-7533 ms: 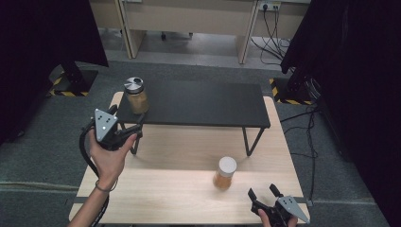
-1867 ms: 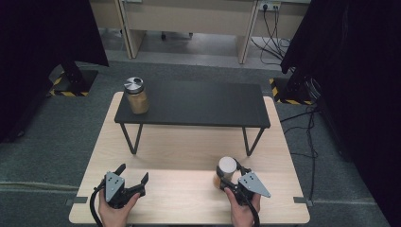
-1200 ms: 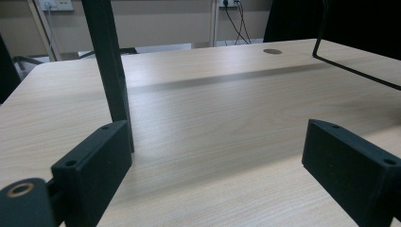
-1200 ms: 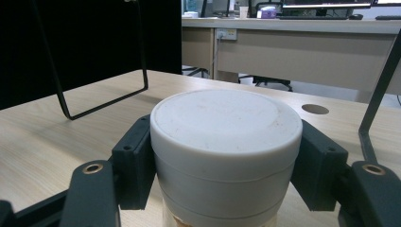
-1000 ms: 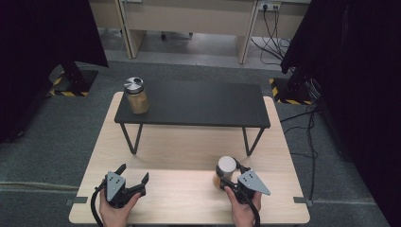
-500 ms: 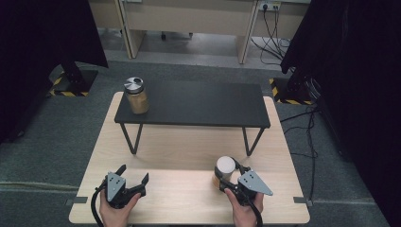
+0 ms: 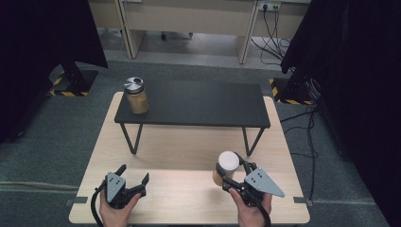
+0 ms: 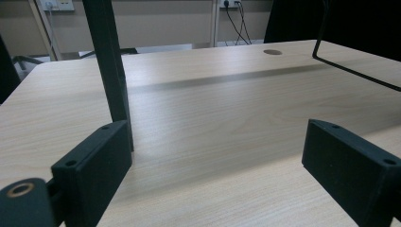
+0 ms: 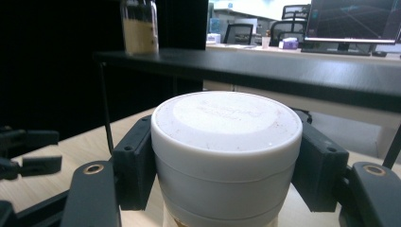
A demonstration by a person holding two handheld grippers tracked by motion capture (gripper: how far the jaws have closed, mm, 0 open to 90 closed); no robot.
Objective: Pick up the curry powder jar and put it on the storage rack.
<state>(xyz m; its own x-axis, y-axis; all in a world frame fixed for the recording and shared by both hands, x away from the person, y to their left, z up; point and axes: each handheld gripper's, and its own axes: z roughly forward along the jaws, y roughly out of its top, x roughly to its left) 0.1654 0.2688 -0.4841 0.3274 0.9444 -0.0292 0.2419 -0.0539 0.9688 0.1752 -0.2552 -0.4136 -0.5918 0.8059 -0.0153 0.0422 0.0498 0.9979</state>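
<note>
White-lidded jar [image 7: 226, 166] clenched in right claw [image 7: 235, 176], left claw [image 7: 134, 174] released over table [image 7: 189, 146]

The left gripper [image 7: 134, 176] rests low in the left hand [image 7: 116, 213] with its jaws spread apart, while the right gripper [image 7: 235, 173], in the right hand [image 7: 249, 212], has its jaws clamped tight.

Black shelf [image 7: 194, 104] ahead — tabletop [image 7: 179, 198] open
</note>
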